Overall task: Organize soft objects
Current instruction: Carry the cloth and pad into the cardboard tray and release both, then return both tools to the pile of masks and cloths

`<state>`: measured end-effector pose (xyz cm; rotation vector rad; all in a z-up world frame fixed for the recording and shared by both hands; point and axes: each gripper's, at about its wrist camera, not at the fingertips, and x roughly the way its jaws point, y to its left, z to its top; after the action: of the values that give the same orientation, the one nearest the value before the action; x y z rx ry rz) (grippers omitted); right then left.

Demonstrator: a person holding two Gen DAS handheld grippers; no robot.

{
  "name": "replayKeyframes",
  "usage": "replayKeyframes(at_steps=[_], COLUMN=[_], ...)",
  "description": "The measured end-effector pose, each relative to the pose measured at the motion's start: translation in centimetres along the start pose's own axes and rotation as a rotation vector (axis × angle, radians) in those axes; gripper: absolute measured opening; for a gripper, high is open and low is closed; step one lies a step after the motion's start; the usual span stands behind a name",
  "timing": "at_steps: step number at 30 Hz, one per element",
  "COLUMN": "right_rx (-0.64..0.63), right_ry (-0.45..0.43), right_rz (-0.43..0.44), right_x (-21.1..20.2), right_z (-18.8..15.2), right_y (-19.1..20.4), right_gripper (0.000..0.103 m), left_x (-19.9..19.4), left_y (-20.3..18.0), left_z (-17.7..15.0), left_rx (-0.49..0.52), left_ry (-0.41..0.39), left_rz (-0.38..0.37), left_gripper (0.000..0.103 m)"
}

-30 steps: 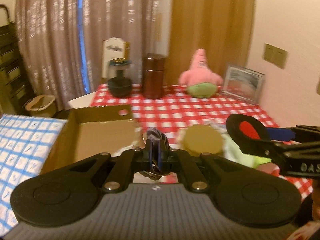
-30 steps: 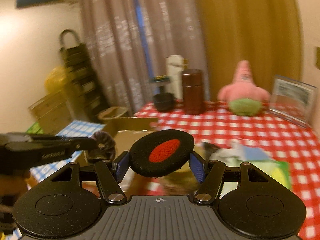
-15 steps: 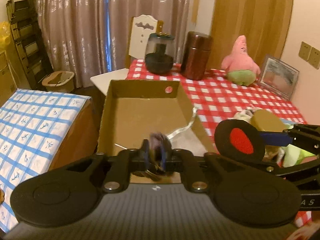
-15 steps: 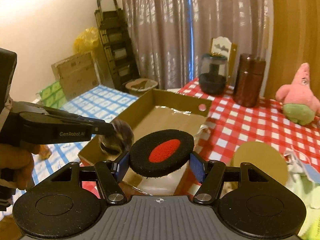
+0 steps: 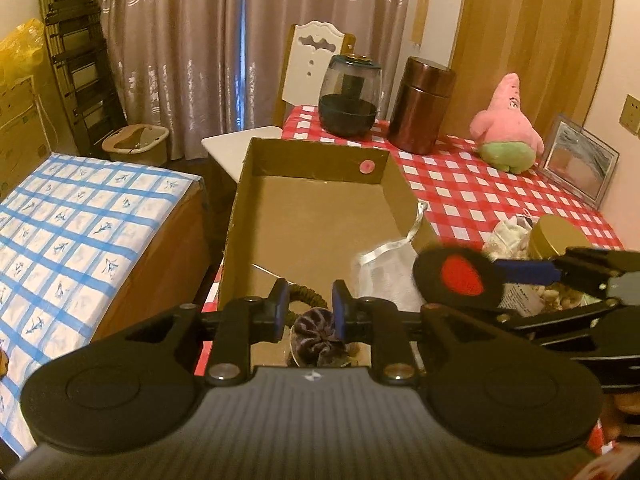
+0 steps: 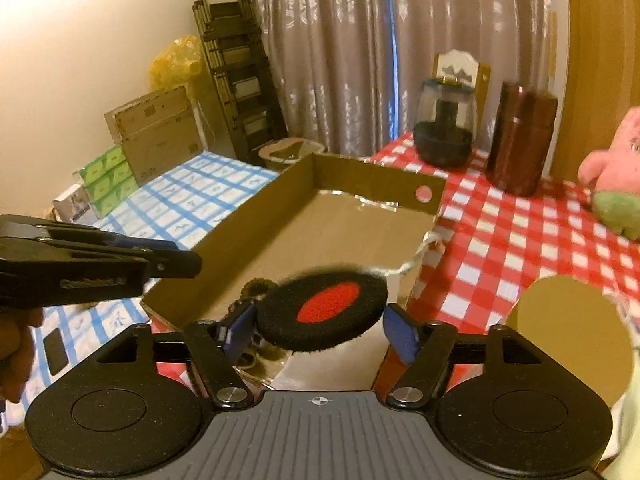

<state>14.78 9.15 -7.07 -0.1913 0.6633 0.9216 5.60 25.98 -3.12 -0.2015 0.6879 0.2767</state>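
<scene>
An open cardboard box (image 5: 320, 216) sits at the left edge of the red checked table (image 5: 472, 196); it also shows in the right wrist view (image 6: 304, 236). My left gripper (image 5: 308, 312) is open over the box's near end, and a dark purple scrunchie (image 5: 316, 338) lies free just below its fingers. A brown hair tie (image 5: 308, 294) and a white mesh pouch (image 5: 384, 272) lie in the box. My right gripper (image 6: 320, 322) is open, with a black and red round pad (image 6: 326, 310) loose between its fingers, over the box's near corner.
A gold-lidded jar (image 5: 556, 236) and a heap of soft items stand right of the box. A pink starfish plush (image 5: 506, 124), a brown canister (image 5: 422, 106), a glass jar (image 5: 348, 96) and a picture frame (image 5: 580, 160) stand at the back. A blue checked surface (image 5: 80, 232) lies to the left.
Both grippers moved from over the table to the box. The left gripper opened and let go of the scrunchie. The right gripper's fingers opened, and the round pad now sits loose between them.
</scene>
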Motion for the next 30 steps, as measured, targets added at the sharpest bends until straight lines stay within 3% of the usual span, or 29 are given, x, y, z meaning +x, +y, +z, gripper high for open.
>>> replayKeyframes(at_steps=[8,16,30], right_rx=[-0.006,0.02,0.218], right_ry=[-0.008,-0.078,-0.099], right_rz=[-0.028,-0.093,-0.363], right_x=[-2.3,-8.4,-19.6], right_z=[-0.9,-2.4,-6.0], right_y=[0.0,0.0,-7.1], right_gripper=[0.075,0.075,0.075], left_x=[-1.1,-3.4,-5.8], left_y=[0.0,-2.3,-9.9], left_z=[-0.7,-0.8,-0.5], left_rx=[-0.046,-0.039,0.03], left_ry=[0.0,-0.014,-0.02], left_rz=[-0.002,-0.042,-0.164], left_gripper=[0.026,0.03,0.033])
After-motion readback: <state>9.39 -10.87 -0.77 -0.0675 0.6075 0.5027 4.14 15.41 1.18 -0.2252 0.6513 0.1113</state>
